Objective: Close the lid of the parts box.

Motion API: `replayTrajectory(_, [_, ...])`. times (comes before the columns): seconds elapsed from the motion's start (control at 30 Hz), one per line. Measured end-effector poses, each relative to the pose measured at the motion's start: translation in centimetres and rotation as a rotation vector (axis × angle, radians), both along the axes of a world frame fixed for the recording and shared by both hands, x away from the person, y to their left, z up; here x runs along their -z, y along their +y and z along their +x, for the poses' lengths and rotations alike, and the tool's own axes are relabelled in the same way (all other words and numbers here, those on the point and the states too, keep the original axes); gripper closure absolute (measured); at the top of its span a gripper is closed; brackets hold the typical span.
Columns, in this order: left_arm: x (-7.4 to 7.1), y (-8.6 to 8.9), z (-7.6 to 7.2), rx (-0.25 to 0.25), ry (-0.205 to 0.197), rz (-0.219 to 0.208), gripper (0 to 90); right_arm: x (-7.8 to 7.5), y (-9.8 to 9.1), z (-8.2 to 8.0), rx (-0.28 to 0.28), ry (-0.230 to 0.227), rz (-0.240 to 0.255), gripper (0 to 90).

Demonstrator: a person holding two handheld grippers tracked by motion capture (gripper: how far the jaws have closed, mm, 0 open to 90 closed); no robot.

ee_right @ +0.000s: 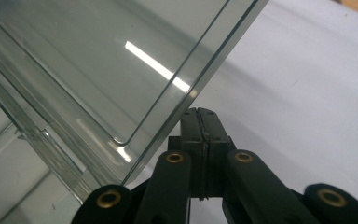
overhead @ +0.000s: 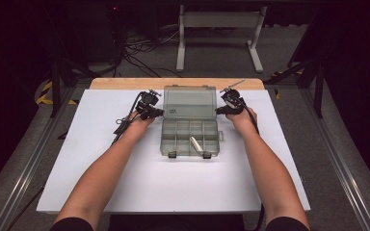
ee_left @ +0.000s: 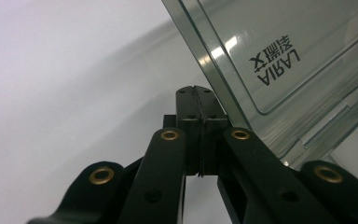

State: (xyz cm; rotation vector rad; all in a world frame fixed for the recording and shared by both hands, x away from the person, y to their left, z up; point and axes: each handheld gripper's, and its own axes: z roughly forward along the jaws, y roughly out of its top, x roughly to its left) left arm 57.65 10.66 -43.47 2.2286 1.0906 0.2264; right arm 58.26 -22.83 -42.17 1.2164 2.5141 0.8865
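**A:** Right, both hands are parked at the compartment box [overhead: 190, 126], which sits mid-worktop [overhead: 101, 159] with its clear lid [overhead: 190, 102] swung up and tilted back. The left tool [overhead: 160, 113] is at the lid's left edge, the right tool [overhead: 218, 110] at its right edge.

**B:** And the jaws?

**A:** Fully closed on both, pads pressed flat together with nothing between them. In the left gripper view the left tool [ee_left: 196, 91] sits just beside the lid's edge [ee_left: 223, 93]; in the right gripper view the right tool [ee_right: 199, 113] sits just under the lid's corner [ee_right: 191, 93]. Whether the tips actually touch the plastic, I can't quite tell from these angles.

**B:** So which step is this?

**A:** I'd say the lid work: closed tips used as pushers, one each side. There's a small white piece [overhead: 195, 144] lying in a front compartment, so my guess is the lid is about to be brought down.

**B:** What does that call for?

**A:** Even pressure from both sides so the lid doesn't twist on its hinge, then easing it forward over the tray and pressing down near the front latches [overhead: 172, 154] until they catch.
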Motion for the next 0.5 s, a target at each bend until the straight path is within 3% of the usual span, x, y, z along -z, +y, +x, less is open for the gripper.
replayTrajectory(0.5, [-0.9,0.1,-0.4,-0.024,-0.039,-0.029,89.4,-1.6,-0.3,-0.6,0.014,-0.087,0.042,90.0])
